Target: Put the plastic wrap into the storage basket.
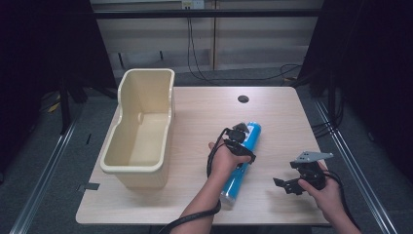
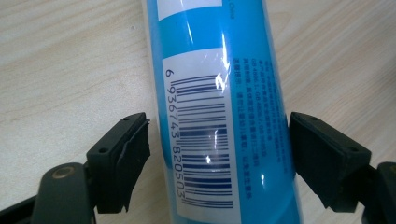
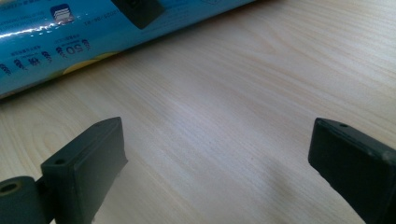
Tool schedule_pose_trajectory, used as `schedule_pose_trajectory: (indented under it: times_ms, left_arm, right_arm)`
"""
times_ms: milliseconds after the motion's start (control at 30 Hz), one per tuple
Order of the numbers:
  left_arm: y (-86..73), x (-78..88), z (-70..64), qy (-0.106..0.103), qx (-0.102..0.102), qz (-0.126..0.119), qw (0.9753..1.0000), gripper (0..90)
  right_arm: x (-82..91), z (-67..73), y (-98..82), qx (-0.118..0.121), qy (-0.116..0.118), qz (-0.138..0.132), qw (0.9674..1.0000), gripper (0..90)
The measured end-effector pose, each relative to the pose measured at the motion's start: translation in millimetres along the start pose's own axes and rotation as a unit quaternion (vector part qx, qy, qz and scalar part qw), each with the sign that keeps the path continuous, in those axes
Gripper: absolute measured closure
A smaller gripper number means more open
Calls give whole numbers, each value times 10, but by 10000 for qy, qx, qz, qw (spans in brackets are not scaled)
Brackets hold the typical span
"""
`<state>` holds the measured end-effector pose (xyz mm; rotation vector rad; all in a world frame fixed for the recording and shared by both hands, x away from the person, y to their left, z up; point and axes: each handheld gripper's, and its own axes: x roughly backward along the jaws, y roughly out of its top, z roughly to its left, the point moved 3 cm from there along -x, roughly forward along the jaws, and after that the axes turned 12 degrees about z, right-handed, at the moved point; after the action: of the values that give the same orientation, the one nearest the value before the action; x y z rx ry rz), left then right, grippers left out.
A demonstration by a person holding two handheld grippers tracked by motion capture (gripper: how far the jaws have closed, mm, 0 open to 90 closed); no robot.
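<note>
one light wooden worktop (image 1: 204, 117) carries two things: one cream plastic bin (image 1: 141, 129) and one blue tube (image 1: 242, 163). the bin stands upright on the left part of the worktop, open at the top and with nothing visible inside, its long side running away from the person. the tube lies on its side near the middle of the worktop, well apart from the bin, slanting from a near end by the front edge to a far end further back and slightly to the right. there are two grippers, one in each hand. the left gripper (image 1: 238, 141) sits directly over the middle of the tube, and in the left gripper view its two black jaws stand open on either side of the tube (image 2: 224, 112), with a small gap showing at each jaw, so they bracket the tube without clamping it. a white label with one barcode and a row of digits faces that camera. the right gripper (image 1: 287, 185) hovers to the right of the tube, near the front right of the worktop, with one grey three-cornered plate on top. in the right gripper view its jaws are wide apart over bare wood (image 3: 224, 140) with nothing between them, and the tube (image 3: 51, 51) runs across the upper left. one small dark round hole (image 1: 243, 99) sits near the far edge of the worktop.
</note>
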<state>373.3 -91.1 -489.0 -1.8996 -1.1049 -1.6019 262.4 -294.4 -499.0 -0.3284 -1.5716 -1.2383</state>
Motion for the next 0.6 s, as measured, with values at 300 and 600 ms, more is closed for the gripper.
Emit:
schedule_pose_trajectory:
  times_ms: [300,600]
  left_arm:
    - [20,-45,-4,16,32,69,10000,232]
    - [34,-83,-8,12,109,61,9999,251]
  right_arm:
    - [5,-8,0,23,14,-20,10000,39]
    - [7,-13,0,26,-11,-35,10000,40]
